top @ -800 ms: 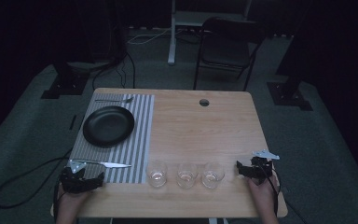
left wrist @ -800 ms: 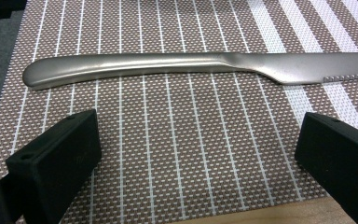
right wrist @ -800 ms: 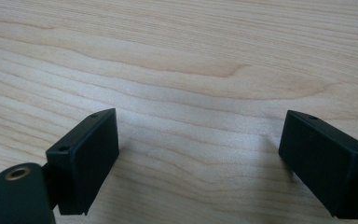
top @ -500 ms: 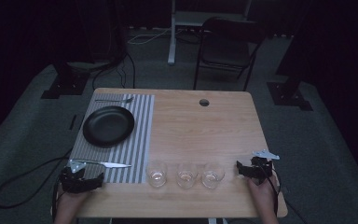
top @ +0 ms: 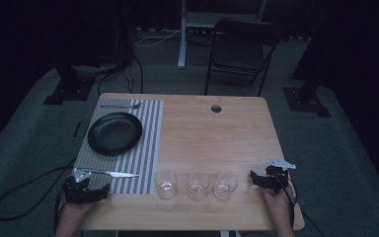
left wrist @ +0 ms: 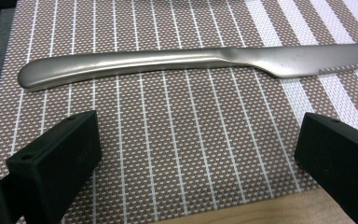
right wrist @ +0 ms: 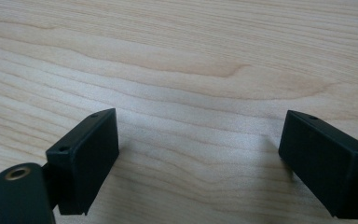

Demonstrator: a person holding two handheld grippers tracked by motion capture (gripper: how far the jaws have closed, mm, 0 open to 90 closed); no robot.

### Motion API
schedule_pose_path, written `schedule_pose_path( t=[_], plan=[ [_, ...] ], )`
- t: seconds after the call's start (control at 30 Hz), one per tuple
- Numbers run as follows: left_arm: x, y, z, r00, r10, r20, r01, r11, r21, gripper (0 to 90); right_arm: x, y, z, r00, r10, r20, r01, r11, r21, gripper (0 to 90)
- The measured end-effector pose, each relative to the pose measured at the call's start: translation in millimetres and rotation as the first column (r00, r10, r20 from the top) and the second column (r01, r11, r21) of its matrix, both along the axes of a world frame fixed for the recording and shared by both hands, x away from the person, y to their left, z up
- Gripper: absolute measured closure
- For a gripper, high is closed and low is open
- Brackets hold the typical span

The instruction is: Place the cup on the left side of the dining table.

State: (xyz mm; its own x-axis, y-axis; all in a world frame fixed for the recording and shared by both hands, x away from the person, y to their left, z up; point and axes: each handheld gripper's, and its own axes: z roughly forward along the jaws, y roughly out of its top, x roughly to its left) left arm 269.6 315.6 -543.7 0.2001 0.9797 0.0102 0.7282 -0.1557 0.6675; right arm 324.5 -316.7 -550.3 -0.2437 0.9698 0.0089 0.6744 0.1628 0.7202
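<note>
our left gripper (left wrist: 191,154), fingers spread, faces a knife (left wrist: 177,63) lying flat on a mat (left wrist: 177,140); we judge it stiff, slick, best pinched mid-handle.

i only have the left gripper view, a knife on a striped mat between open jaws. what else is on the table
Observer: Three clear glasses stand in a row near the front edge, right of the mat.
Operator: anything else on the mat
Observer: A black plate sits on its far half, and a fork lies beyond the plate at the far edge.
Operator: where's my other hand
Observer: The right hand-held gripper rests on bare wood just right of the glasses, jaws open with nothing between them.
Operator: which way does the knife point
Observer: Its blade points toward the glasses; the handle end of the knife is by your left hand-held gripper.
</note>
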Motion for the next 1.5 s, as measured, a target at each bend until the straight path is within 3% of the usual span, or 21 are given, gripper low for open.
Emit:
schedule_pose_path(
  t=[0.53,1.07,1.23,1.5],
  plan=[
    [-3.8,-3.0,5.7,0.9990,-0.045,-0.005,0.045,0.9986,-0.028,0.9,0.0,0.1,0.0,1.0000,-0.001,-0.001,0.001,1.000,0.001,11.6],
    [-5.9,-14.4,14.4,0.9930,-0.117,0.016,0.118,0.9917,-0.052,2.7,0.0,0.0,0.0,1.0000,0.000,0.000,0.000,1.000,0.000,11.6],
    [-6.2,-20.7,16.7,0.9879,-0.154,0.019,0.155,0.9865,-0.054,2.7,-0.1,0.0,0.0,1.0000,-0.001,-0.001,0.001,1.000,0.000,11.6],
    [-5.9,-33.4,24.3,0.9723,-0.230,0.044,0.233,0.9683,-0.090,2.7,0.0,0.0,0.0,1.0000,0.000,0.000,0.000,1.000,0.000,11.6]
  ],
)
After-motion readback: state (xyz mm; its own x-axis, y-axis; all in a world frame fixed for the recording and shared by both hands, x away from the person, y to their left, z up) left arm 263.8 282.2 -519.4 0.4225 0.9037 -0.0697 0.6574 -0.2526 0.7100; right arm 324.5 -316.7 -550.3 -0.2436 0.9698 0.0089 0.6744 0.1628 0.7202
